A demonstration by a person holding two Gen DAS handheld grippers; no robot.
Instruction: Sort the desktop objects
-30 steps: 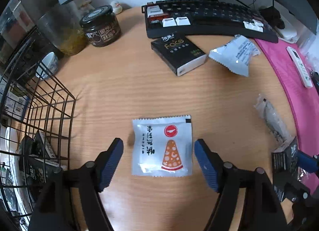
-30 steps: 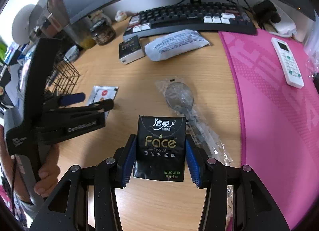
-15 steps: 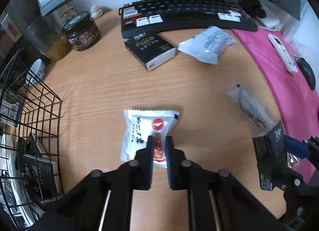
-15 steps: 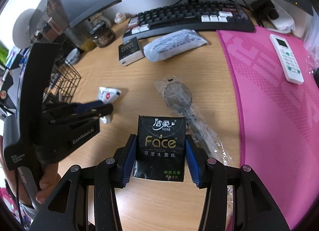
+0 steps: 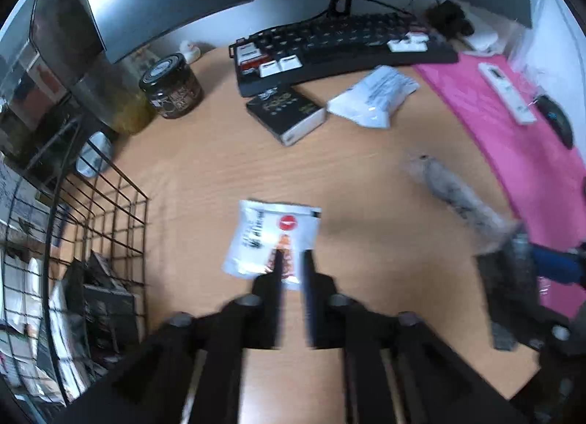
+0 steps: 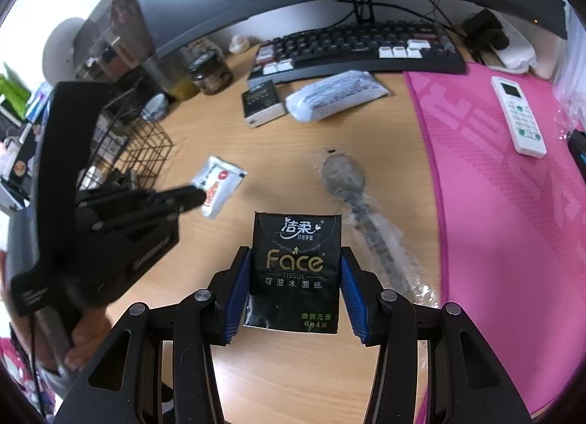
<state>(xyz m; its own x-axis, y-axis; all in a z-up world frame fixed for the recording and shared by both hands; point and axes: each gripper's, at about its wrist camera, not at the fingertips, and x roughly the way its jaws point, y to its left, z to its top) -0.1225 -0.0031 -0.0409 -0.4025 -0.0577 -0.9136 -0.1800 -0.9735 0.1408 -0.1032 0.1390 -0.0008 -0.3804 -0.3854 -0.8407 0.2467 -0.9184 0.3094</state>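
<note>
A white sachet point(image 5: 267, 233) with a red dot and an orange picture hangs tilted just above the wooden desk point(image 5: 219, 167). My left gripper point(image 5: 293, 255) has the sachet's near edge between its narrow jaws, which are opening a little while still pinching it. The right wrist view shows the sachet point(image 6: 219, 182) off the desk at the left gripper's point(image 6: 197, 199) tip. My right gripper point(image 6: 295, 250) is shut on a black "Face" tissue pack point(image 6: 295, 277), its blue pads on both long sides. That pack point(image 5: 505, 296) appears blurred at the right of the left wrist view.
A black wire basket point(image 5: 110, 204) holding packets stands at the left. Further back lie a second black tissue pack point(image 5: 289, 112), a white pouch point(image 5: 373, 98), a keyboard point(image 5: 348, 47) and a jar point(image 5: 172, 87). A wrapped spoon point(image 6: 351, 182) lies beside the pink mat point(image 6: 494, 186) bearing a remote point(image 6: 516, 116).
The left jaws closed from wide open onto the sachet's near edge and lifted it off the desk, tilted. The right gripper rose slightly, still holding the tissue pack.
</note>
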